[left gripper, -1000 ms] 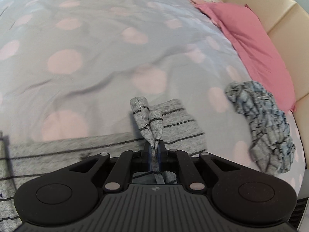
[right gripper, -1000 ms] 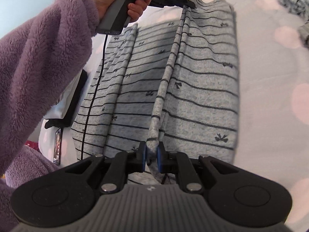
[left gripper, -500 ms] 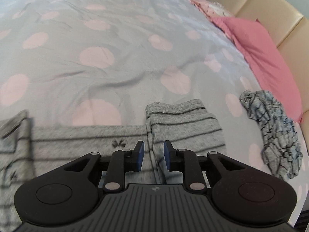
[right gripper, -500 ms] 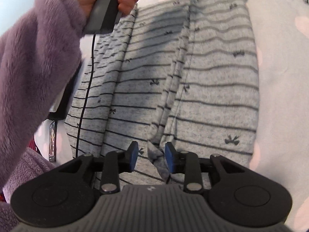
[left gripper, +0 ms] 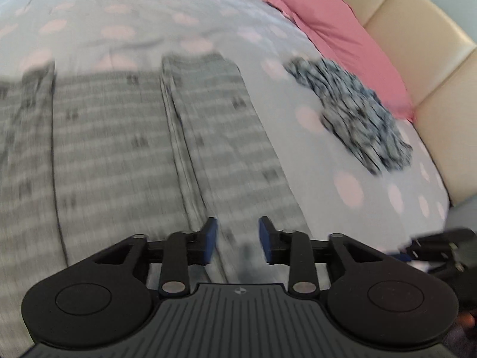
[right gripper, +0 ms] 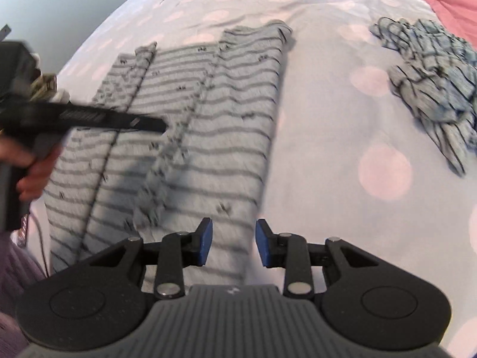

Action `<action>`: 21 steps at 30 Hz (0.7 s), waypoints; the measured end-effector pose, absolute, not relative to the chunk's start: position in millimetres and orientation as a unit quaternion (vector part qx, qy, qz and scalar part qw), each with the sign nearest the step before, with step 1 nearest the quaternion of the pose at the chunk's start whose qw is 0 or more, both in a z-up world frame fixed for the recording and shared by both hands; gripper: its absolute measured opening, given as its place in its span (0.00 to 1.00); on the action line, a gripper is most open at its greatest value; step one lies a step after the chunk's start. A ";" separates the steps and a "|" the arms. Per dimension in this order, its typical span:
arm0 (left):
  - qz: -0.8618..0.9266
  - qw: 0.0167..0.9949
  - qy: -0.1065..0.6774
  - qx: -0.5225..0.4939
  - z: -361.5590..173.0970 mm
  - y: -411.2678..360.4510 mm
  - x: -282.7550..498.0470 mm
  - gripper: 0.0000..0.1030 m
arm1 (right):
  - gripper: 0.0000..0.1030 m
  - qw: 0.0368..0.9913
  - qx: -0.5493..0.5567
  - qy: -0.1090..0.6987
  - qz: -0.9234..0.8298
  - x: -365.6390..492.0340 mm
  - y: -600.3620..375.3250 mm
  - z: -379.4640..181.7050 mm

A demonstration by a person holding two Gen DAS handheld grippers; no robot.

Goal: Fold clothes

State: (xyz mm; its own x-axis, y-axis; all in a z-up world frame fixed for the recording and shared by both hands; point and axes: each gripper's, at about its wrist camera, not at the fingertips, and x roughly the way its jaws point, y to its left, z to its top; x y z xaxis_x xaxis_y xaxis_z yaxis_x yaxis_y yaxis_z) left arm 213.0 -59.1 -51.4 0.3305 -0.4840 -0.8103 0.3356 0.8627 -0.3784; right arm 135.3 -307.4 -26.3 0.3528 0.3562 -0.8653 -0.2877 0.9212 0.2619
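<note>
A grey garment with dark stripes (right gripper: 226, 125) lies flat on the bed, its right side folded inward along a raised ridge. In the blurred left wrist view the same striped garment (left gripper: 125, 155) fills the left and middle. My left gripper (left gripper: 237, 240) hovers over its near edge; its jaws are opening and nothing is between them. My right gripper (right gripper: 234, 243) stands open over the garment's near right edge, holding nothing. The left gripper (right gripper: 162, 125) also shows in the right wrist view, held by a hand (right gripper: 32, 164) above the garment's left half.
A crumpled grey patterned garment (right gripper: 432, 89) (left gripper: 357, 116) lies to the right on the pale duvet with pink dots (right gripper: 342, 149). A pink pillow (left gripper: 342, 38) and a cream padded headboard (left gripper: 432, 89) stand at the far right. A purple fleece sleeve (right gripper: 15, 268) is at lower left.
Both grippers let go of the garment's fold, which dropped flat onto the bed. The left gripper pulled back towards the near edge, opening wider. The right gripper shifted right.
</note>
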 end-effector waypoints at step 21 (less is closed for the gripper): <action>-0.259 0.783 0.545 -0.151 -98.1 -70.3 79.8 0.41 | 0.07 0.839 -0.046 0.494 0.222 -15.5 -302.8 -73.7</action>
State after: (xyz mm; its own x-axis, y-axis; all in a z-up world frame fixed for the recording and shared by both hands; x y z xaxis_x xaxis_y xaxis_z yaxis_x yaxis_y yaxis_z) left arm 79.8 -70.3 -98.1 0.2713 -0.5702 -0.7754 0.2401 0.8202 -0.5192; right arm -15.5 -302.8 -73.7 0.4136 0.3265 -0.8499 -0.4177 0.8975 0.1415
